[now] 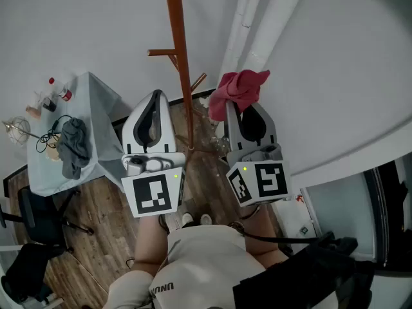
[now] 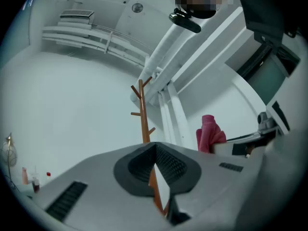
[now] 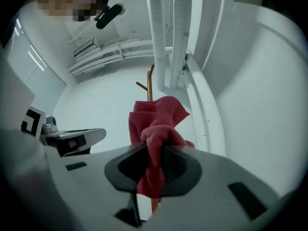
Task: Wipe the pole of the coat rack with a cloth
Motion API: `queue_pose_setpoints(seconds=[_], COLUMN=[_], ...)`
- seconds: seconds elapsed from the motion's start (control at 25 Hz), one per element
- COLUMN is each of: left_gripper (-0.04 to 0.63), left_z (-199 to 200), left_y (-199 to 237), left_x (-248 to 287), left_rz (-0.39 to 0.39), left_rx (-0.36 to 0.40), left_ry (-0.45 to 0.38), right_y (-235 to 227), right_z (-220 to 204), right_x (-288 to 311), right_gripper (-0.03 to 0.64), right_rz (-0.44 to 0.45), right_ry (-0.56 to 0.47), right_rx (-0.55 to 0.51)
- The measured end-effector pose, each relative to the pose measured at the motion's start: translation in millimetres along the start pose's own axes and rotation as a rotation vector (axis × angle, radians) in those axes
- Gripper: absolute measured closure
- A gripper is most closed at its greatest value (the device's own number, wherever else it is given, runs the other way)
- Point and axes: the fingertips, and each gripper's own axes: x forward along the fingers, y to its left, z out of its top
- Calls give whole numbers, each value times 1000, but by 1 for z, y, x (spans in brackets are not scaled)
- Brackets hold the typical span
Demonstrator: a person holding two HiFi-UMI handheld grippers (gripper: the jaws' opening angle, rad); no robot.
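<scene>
**Right gripper point(image 1: 239, 105) clamped on red cloth point(image 1: 239, 87) beside the pole point(image 1: 179, 50)**

In the right gripper view, the jaws are seen shut tight on the bunched cloth point(image 3: 156, 124), with the brown coat rack pole point(image 3: 150, 88) rising behind it. In the head view, the cloth is held near the pole's right side, apart from it. The left gripper point(image 2: 154, 145) is kept left of the pole point(image 2: 144, 121), its jaws together and empty.
</scene>
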Motion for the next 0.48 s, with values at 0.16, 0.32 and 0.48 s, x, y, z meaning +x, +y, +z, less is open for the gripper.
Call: queue_pose_setpoints(seconds=[0.16, 0.32, 0.48], left_gripper=[589, 589, 589], left_z=[4, 5, 5], left_y=[3, 5, 11], left_x=[-4, -5, -7], left_rz=[-1, -1, 2], left_rx=[13, 10, -3], left_ry=[-6, -5, -8], right_y=[5, 9, 13], right_z=[-1, -1, -1], right_x=[1, 4, 7], right_gripper=[548, 548, 548], right_rz=[2, 6, 6], right_ry=[4, 6, 1], right_rx=[-5, -8, -8])
